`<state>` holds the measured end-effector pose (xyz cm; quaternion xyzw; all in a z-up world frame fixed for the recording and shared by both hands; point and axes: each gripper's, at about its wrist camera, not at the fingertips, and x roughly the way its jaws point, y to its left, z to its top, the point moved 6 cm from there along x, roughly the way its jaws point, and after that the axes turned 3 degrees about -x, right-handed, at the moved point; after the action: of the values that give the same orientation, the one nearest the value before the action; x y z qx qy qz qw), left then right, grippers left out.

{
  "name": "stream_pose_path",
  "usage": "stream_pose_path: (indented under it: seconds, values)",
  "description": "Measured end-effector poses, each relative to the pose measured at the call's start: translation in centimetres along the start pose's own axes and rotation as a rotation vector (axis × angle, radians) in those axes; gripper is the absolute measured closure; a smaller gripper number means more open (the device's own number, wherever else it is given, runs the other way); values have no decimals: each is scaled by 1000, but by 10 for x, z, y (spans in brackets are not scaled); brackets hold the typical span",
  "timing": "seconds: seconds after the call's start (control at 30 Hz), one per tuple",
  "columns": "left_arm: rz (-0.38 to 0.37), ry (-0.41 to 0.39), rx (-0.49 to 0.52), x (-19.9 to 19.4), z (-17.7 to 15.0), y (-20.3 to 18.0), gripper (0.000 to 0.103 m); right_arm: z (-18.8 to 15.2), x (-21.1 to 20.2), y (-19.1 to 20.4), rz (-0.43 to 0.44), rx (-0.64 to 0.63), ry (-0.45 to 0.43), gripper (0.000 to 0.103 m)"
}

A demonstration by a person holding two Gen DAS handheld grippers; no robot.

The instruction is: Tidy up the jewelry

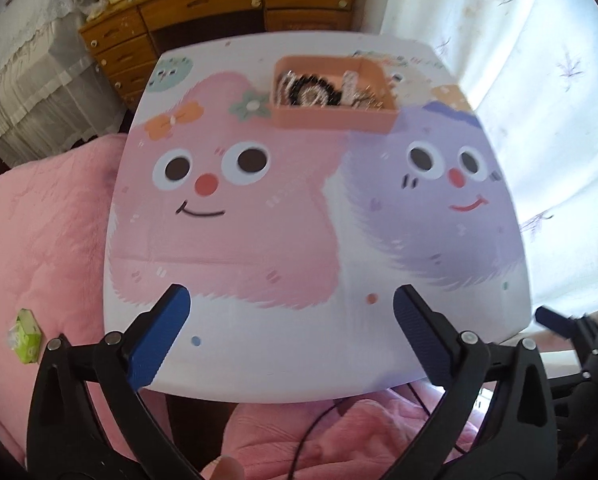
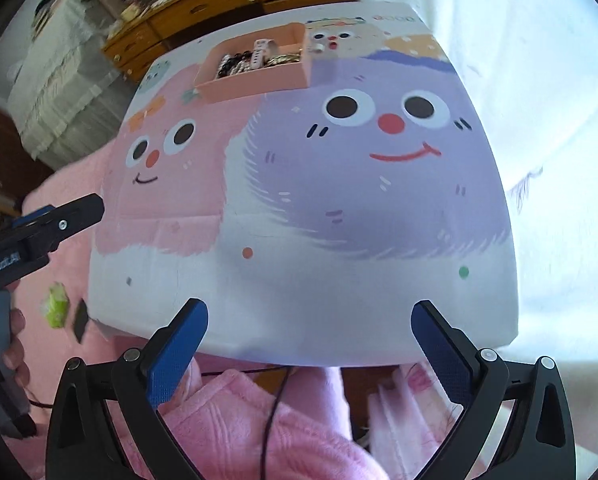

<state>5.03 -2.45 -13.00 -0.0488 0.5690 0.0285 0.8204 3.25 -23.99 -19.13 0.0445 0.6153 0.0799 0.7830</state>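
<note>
A pink open box (image 1: 335,118) stands at the far side of a small cartoon-printed table (image 1: 259,340); it also shows in the right wrist view (image 2: 255,82). It holds a pile of jewelry (image 1: 319,90): dark beads, pearl strands, a white strap (image 2: 261,54). My left gripper (image 1: 291,312) is open and empty over the table's near edge. My right gripper (image 2: 309,320) is open and empty, also at the near edge of the table (image 2: 299,320). The left gripper shows in the right wrist view (image 2: 59,220) at the left.
A pink bedspread (image 1: 39,220) lies left of and under the table, with a small green packet (image 1: 25,336) on it. A wooden dresser (image 1: 203,12) stands behind. A white curtain (image 1: 539,80) hangs at the right. A black cable (image 1: 311,432) runs below the table's near edge.
</note>
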Motion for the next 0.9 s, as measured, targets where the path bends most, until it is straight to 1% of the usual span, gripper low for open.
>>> stream_pose_path:
  seconds: [0.13, 0.23, 0.27, 0.3, 0.4, 0.57, 0.73, 0.9]
  values:
    - [-9, -63, 31, -24, 8, -20, 2, 18, -25, -6, 27, 30, -71, 0]
    - [-22, -85, 3, -36, 11, -28, 2, 29, -47, 2, 76, 39, -120, 0]
    - [-34, -90, -7, -40, 10, -29, 2, 33, -54, 7, 64, 16, -140, 0]
    - [-44, -95, -14, -41, 10, -31, 2, 34, -63, 12, 34, -24, -173, 0]
    - [-25, -128, -32, -48, 10, -29, 2, 36, -80, 22, -9, -68, -238, 0]
    - [-17, -151, -62, -53, 6, -22, 1, 36, -106, 32, -38, -104, -329, 0]
    - [-15, -161, -80, -56, 3, -18, 1, 34, -117, 40, -21, -138, -363, 0]
    - [-22, -180, -87, -61, -1, -19, 1, 34, -125, 36, 1, -130, -375, 0]
